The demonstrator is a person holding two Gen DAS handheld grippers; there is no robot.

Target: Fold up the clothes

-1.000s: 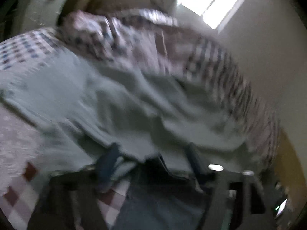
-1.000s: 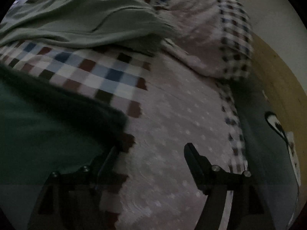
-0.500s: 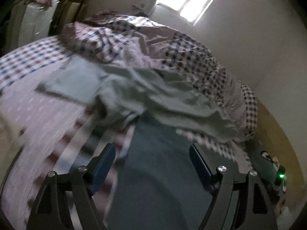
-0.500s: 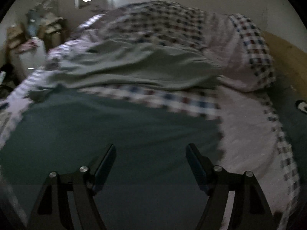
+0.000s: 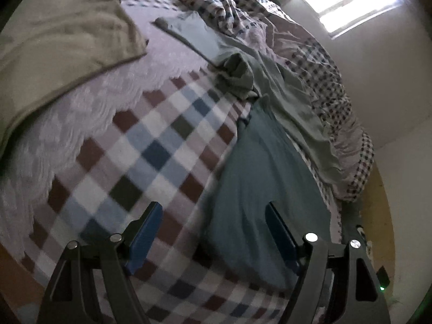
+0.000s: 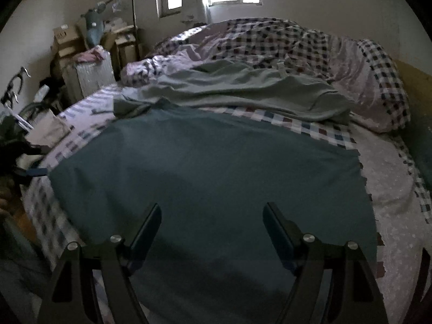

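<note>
Both cameras have swung since half a second ago: left gripper (image 5: 213,224) now hangs over the checked bedspread (image 5: 151,145), right gripper (image 6: 212,224) sits higher. Flat dark teal cloth garment (image 6: 210,178): spread on the bed, long axis left-right in the right view, far edge touching the crumpled pale green garment (image 6: 243,91). Near edge hidden, possibly overhanging. Bare pink quilt (image 6: 391,216) lies right of it. Folded beige towel (image 5: 62,43) far left. Both sets of fingers released, gripping nothing.
</note>
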